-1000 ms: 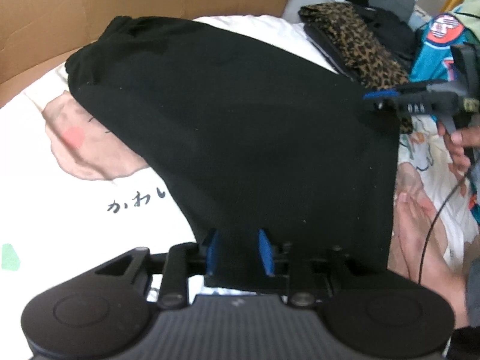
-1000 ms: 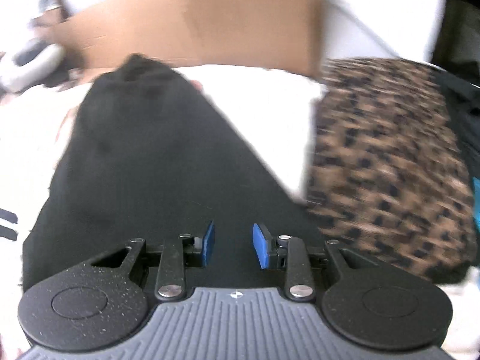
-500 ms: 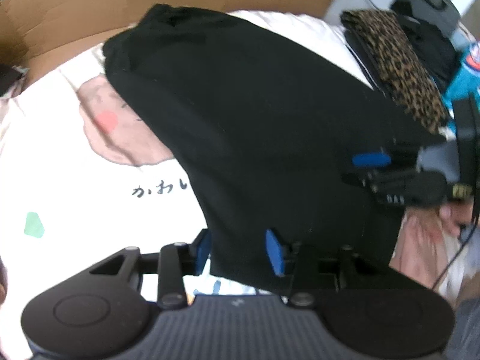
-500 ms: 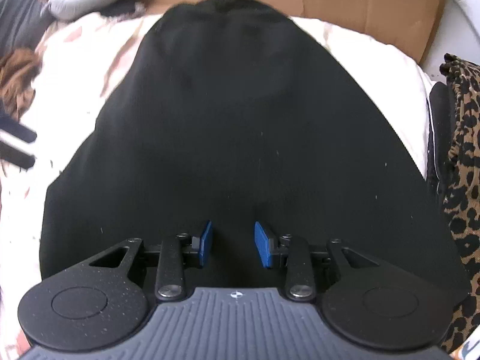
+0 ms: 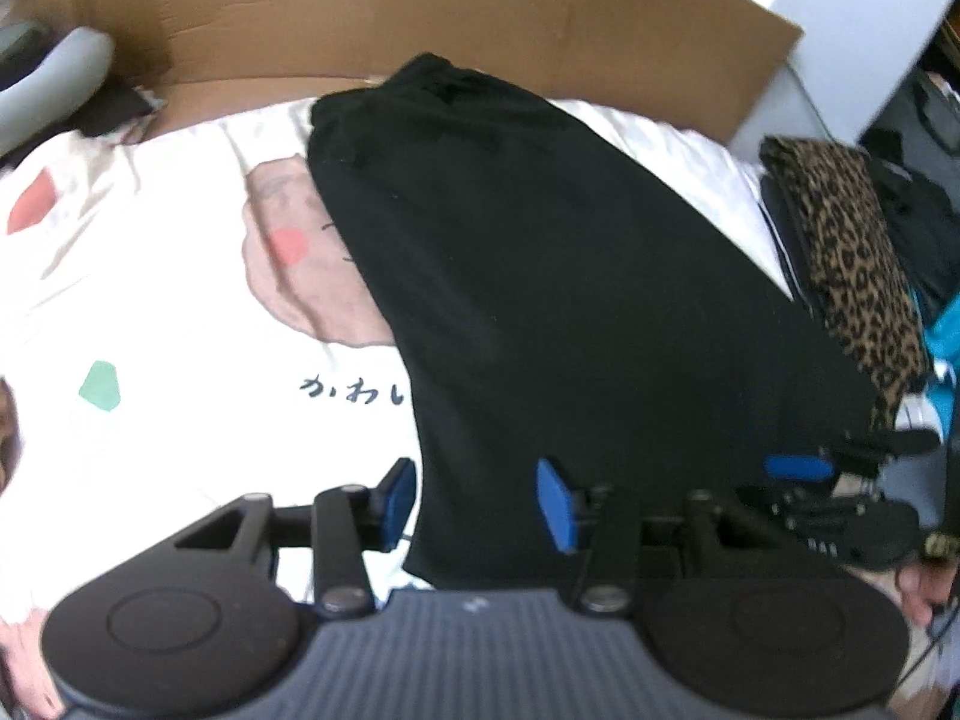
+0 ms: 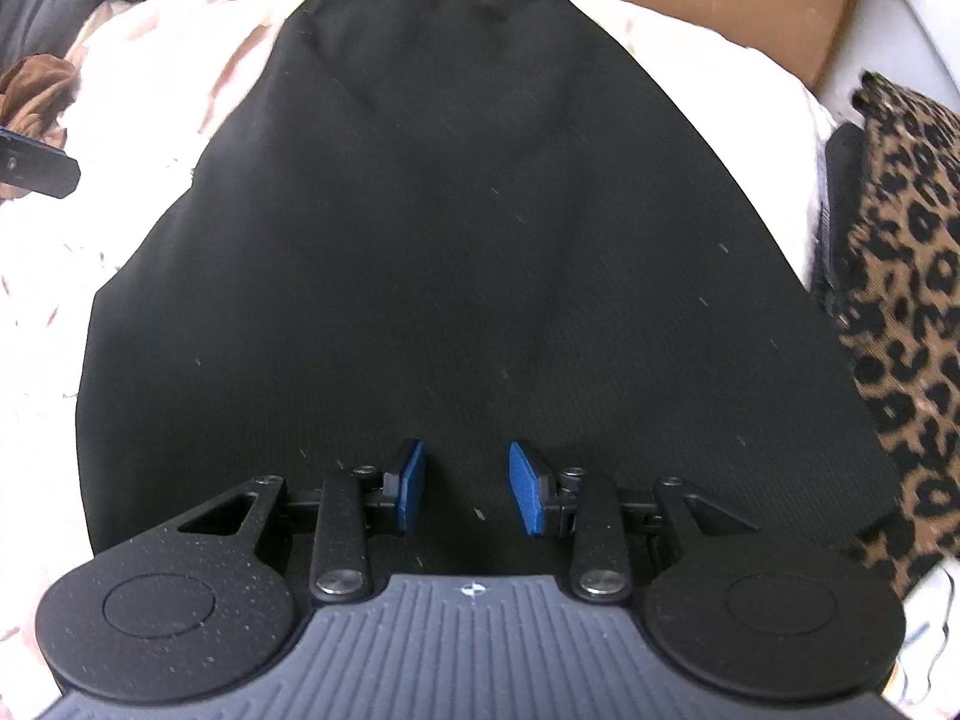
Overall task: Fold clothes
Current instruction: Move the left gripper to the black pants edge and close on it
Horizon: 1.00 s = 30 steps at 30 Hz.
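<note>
A black garment [image 5: 570, 276] lies flat on a white printed sheet [image 5: 150, 330], narrow end at the far side. My left gripper [image 5: 477, 501] sits at its near left corner with the jaws opening. The cloth's edge runs between them, and the left pad [image 5: 399, 498] is clear of the fabric. In the right wrist view the black garment [image 6: 468, 228] fills the frame. My right gripper [image 6: 468, 489] hovers over its near edge, pads apart, with flat cloth below the gap. In the left wrist view one of its blue pads [image 5: 798, 468] shows at the garment's near right corner.
A leopard-print garment [image 5: 852, 252] on a dark pile lies right of the sheet, with teal cloth [image 5: 945, 330] beside it. Brown cardboard [image 5: 420, 18] stands along the far side. A grey curved object [image 5: 54, 78] sits far left, and brown cloth [image 6: 30, 90] lies at the left edge.
The left jaws have spread wider and the cloth edge is loose between them. The right gripper has slid toward the garment's near right corner. Both views have rolled.
</note>
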Motion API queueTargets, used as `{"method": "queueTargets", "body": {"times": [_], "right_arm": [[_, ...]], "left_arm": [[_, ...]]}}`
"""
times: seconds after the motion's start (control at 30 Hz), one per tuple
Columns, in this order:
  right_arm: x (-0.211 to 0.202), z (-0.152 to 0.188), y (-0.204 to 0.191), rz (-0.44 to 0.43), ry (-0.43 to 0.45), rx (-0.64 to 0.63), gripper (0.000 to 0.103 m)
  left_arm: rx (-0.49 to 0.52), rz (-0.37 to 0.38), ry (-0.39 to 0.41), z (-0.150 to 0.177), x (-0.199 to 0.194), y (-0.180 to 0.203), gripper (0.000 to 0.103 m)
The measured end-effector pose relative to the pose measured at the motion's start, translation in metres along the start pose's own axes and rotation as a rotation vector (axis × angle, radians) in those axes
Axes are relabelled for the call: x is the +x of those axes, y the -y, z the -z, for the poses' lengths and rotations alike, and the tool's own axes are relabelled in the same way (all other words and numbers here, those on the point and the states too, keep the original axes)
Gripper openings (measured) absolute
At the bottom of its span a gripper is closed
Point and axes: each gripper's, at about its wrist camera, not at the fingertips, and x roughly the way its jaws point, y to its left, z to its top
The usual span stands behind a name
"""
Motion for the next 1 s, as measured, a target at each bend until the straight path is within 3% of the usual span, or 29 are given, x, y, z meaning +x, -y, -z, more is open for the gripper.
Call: {"method": "queueTargets", "body": {"times": [0.2, 0.37, 0.47, 0.77, 1.0], "right_arm": [[-0.015, 0.015, 0.013, 0.017, -0.008, 0.055, 0.038], [-0.04, 0.025, 0.038, -0.016, 0.055, 0.227, 0.038], [-0.054, 0.034, 0.058, -0.028, 0.097, 0.314, 0.038], [-0.066, 0.055, 0.101, 0.017, 0.203, 0.428, 0.038], [-0.063, 0.054, 0.106, 0.029, 0.239, 0.439, 0.038]], "left_arm": [[-0.095, 0.018, 0.012, 0.016, -0.007, 0.006, 0.053], [-0.193, 0.061, -0.015, 0.031, -0.014, 0.001, 0.053], [-0.225, 0.067, 0.013, 0.044, -0.022, 0.002, 0.056], [-0.346, 0.151, -0.016, 0.082, -0.005, 0.006, 0.051], [-0.489, 0.23, -0.052, 0.117, 0.013, -0.01, 0.052]]}}
